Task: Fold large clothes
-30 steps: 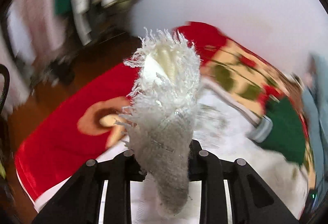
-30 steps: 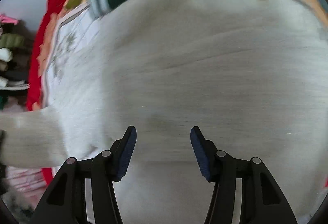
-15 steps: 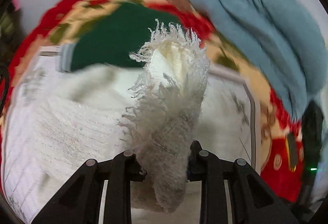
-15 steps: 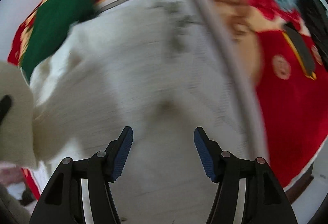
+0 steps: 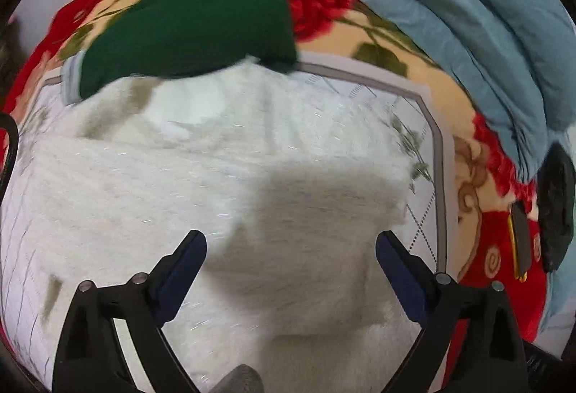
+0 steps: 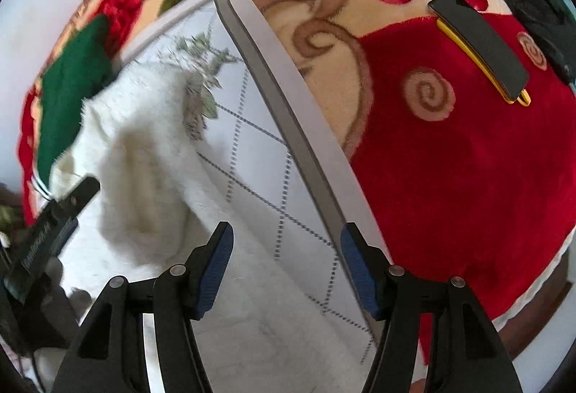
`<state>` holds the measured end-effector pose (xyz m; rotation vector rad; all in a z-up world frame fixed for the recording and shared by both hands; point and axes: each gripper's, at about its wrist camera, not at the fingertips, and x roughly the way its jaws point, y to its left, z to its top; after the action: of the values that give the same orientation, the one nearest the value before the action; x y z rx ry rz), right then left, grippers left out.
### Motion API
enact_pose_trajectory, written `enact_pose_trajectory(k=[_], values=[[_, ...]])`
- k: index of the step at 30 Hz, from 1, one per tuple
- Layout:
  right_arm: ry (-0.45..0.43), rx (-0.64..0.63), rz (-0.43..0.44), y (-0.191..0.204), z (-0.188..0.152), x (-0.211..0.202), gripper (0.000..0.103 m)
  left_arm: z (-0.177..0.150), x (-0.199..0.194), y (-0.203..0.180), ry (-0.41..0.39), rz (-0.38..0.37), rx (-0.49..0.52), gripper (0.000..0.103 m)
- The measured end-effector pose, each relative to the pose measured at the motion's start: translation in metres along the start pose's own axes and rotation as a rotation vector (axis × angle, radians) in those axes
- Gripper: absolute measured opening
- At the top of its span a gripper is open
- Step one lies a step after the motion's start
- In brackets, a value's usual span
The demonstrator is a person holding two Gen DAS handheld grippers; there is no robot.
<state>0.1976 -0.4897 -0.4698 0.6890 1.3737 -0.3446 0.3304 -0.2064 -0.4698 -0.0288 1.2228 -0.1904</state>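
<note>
White fluffy sweater (image 5: 223,177) lies on a quilted mat (image 6: 273,155). Left gripper (image 5: 291,249) jaws are opening, nothing between them; right gripper (image 6: 286,263) jaws spread, empty. Released fold may spring open.

Green garment (image 5: 187,22) partly under blurred white sweater (image 5: 216,177); dark object (image 5: 556,209) cut off at frame edge.

Soft, even light fell on both fisheye views, edges bowed and ringed in black; slight motion blur smeared the white garment (image 5: 223,177), where a broad grey shadow lay at centre frame.
</note>
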Motion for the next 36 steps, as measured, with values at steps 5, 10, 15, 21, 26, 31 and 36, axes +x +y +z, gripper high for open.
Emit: enact_pose_trajectory(k=[5,10,15,21,26,31,36], values=[[0.016,-0.038,0.208,0.037,0.013,0.0,0.064,-0.006,-0.042,0.067,-0.045,0.149,-0.154,0.096],[0.079,-0.133,0.305,0.101,0.02,0.037,0.064,-0.022,-0.043,0.134,-0.045,0.352,-0.216,0.096],[0.209,-0.247,0.266,0.152,0.023,0.109,0.007,-0.037,-0.023,0.188,0.015,0.409,-0.275,0.096],[-0.083,-0.361,0.23,0.174,0.029,0.04,0.006,-0.036,-0.027,0.21,-0.007,0.356,-0.301,0.096],[-0.023,-0.505,-0.068,0.19,0.032,0.085,0.007,-0.036,-0.008,0.21,0.03,0.362,-0.263,0.096],[0.06,-0.449,-0.048,0.179,0.02,0.063,0.041,-0.039,-0.01,0.212,0.077,0.324,-0.242,0.096],[-0.002,-0.382,-0.146,0.146,0.012,0.015,0.047,-0.038,-0.021,0.195,0.076,0.309,-0.184,0.096]])
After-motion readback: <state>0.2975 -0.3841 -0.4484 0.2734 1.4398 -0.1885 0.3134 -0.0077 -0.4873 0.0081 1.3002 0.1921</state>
